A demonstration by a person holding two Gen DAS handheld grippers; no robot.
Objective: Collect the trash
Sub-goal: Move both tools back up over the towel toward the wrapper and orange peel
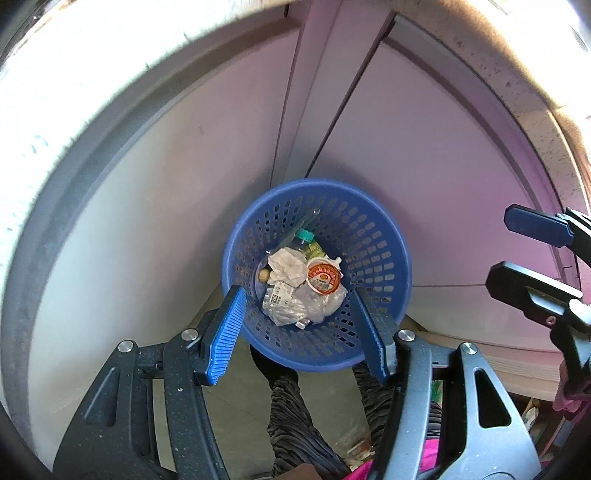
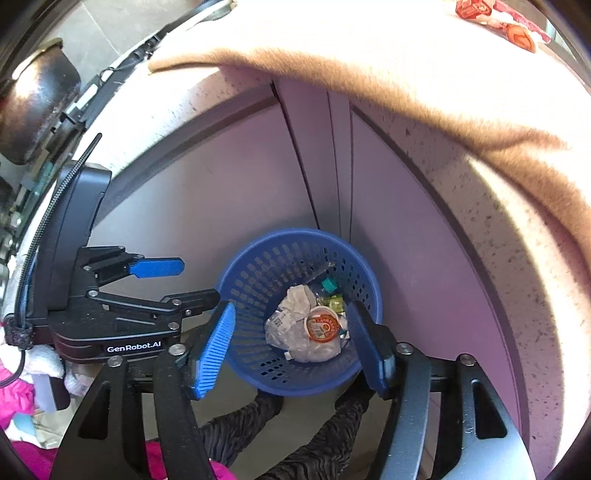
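Bin: your blue waste basket point(image 1: 317, 273) sits directly below both claws, trash inside.
Left gripper point(image 1: 299, 328): spread, empty.
Right gripper point(image 2: 291, 345): spread, empty, equally near.

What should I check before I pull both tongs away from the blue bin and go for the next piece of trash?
1. Left tongs empty: ok, jaws stand apart with nothing between the pads.
2. Right tongs empty: ok, jaws apart, nothing pinched.
3. Trash landed inside the blue basket: ok, crumpled paper, a round lidded cup and a green-capped bottle lie at the bottom.
4. Basket upright: ok, its rim faces up.
5. Nothing hanging over the rim: ok, as far as both views show.
6. More trash left: ok to go on, red wrappers lie on the counter; what else remains cannot tell.
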